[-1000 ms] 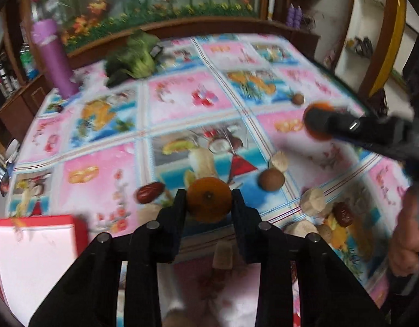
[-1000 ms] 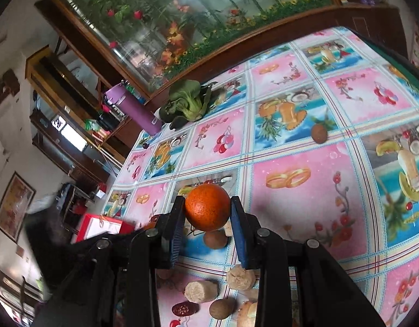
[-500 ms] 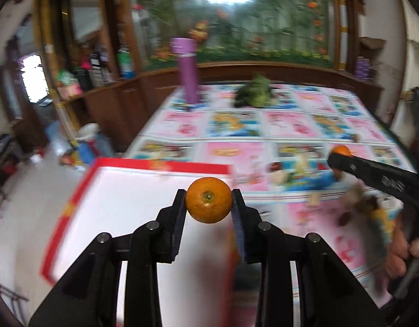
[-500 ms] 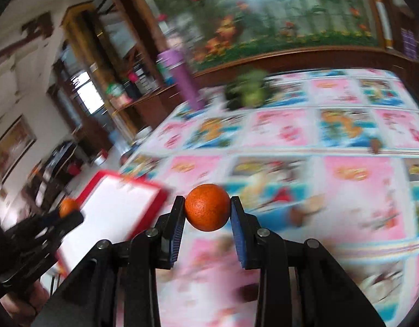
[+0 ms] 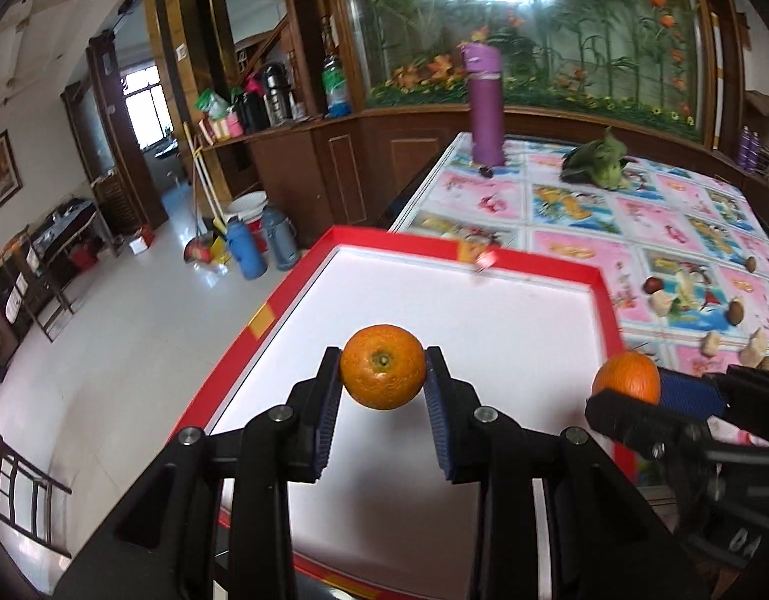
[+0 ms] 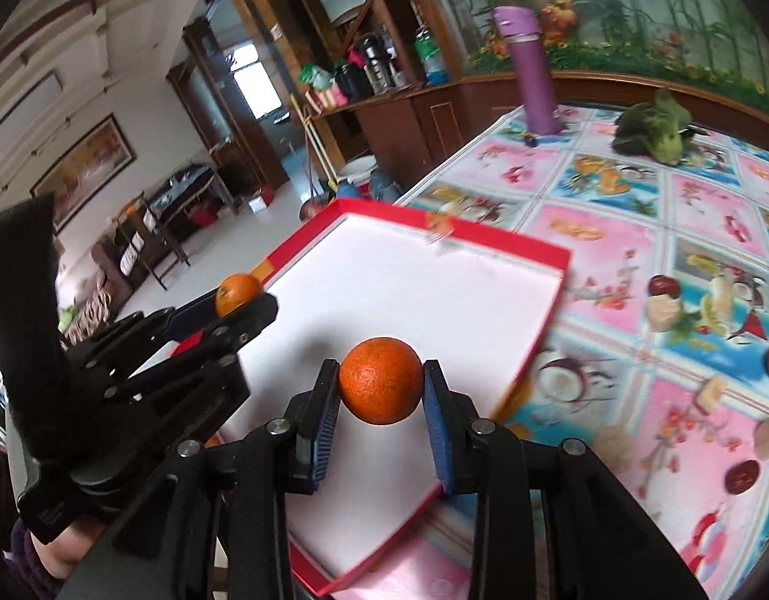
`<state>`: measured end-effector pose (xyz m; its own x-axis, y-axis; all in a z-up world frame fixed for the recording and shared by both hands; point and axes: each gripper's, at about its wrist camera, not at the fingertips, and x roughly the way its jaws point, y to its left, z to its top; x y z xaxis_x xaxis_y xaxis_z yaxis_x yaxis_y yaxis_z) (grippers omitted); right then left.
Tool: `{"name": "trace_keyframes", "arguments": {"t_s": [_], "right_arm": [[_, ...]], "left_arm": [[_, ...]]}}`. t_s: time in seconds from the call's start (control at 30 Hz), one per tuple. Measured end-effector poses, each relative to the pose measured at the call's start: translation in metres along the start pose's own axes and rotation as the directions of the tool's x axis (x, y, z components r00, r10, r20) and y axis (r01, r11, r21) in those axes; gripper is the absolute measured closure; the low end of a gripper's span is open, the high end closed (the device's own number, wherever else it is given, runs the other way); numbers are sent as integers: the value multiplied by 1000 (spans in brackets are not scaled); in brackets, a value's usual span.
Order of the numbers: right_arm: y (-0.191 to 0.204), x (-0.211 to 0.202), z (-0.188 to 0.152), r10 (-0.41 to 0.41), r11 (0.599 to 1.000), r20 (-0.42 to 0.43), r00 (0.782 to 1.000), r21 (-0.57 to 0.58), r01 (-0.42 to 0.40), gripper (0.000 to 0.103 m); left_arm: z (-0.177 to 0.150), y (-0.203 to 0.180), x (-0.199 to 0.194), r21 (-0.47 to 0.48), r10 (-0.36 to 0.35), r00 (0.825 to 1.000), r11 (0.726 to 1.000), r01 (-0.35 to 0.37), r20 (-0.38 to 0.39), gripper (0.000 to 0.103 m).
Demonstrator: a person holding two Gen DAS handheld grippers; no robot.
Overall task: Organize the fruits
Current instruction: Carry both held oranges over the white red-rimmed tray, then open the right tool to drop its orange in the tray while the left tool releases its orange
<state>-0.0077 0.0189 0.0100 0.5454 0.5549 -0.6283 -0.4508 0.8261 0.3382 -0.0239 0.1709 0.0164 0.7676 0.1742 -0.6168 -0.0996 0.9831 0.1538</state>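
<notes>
A: What is the biggest thing here?

B: The table with the fruit-pattern cloth [image 5: 574,230]. At its corner lies the red box [image 5: 602,290] with a white floor, and I will tell every place from this box. A second ago the left camera looked down on the cloth and the box was only a corner at the edge of the view. Now the box fills the middle of both views, so both hands have carried their fruit across to it.

A: And the grippers?

B: The left gripper [image 5: 383,382] is closed on an orange [image 5: 383,366] and holds it in the air above the white floor, toward the near left side of the box. The right gripper [image 6: 380,390] is closed on the second orange [image 6: 380,380], above the near right part of the box. Neither fruit touches the floor yet.

A: What does this mean for the task?

B: I think the carrying is almost finished. What is left is to go lower and let go, with the two oranges apart so they do not knock together.

A: And the rest?

B: Beyond the right wall of the box, small fruits and pale pieces [image 6: 664,307] lie on the cloth, not yet sorted. Far behind the box stand a purple bottle [image 5: 486,105] and a green vegetable [image 5: 597,165].
</notes>
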Motion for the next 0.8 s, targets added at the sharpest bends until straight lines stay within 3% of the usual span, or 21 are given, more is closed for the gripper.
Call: {"name": "trace_keyframes", "arguments": {"t_s": [0.8], "right_arm": [[19, 37, -22, -76, 997, -119, 990, -18, 74, 70]], "left_arm": [[-18, 26, 23, -20, 37, 997, 999, -38, -72, 68]]}}
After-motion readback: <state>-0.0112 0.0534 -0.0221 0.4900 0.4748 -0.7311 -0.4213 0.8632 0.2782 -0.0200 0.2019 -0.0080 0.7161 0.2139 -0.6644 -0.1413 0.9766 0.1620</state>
